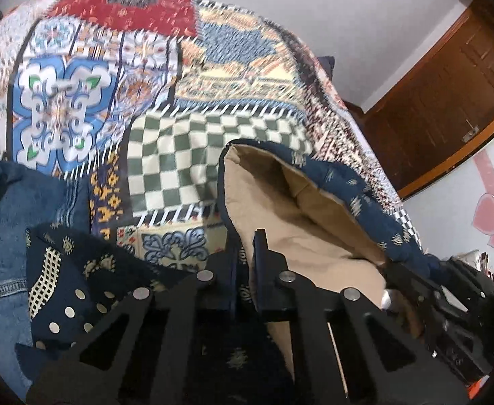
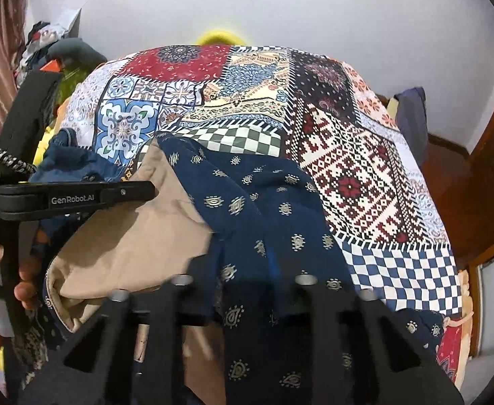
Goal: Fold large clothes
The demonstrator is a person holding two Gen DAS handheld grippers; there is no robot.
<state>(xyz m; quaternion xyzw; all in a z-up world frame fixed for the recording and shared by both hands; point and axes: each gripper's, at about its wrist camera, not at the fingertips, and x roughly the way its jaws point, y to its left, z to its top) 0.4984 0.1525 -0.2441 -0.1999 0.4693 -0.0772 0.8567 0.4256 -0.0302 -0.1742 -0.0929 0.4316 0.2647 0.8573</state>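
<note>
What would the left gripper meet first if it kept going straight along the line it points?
Probably the navy printed garment its shut jaws already pinch, tan lining showing. Just beyond lies the patchwork bedspread; depth between them is unclear.

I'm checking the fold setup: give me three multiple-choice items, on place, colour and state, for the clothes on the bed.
1. In the left wrist view, the blue denim garment lies: A left of the navy printed garment; B right of it; C inside it.
2. That garment's lining is: A beige; B red; C green.
3. The left gripper and right gripper are: A open; B shut on that garment; C holding denim.
A, denim fills the left edge; A, tan inside shows; B, cloth is pinched by both.
</note>
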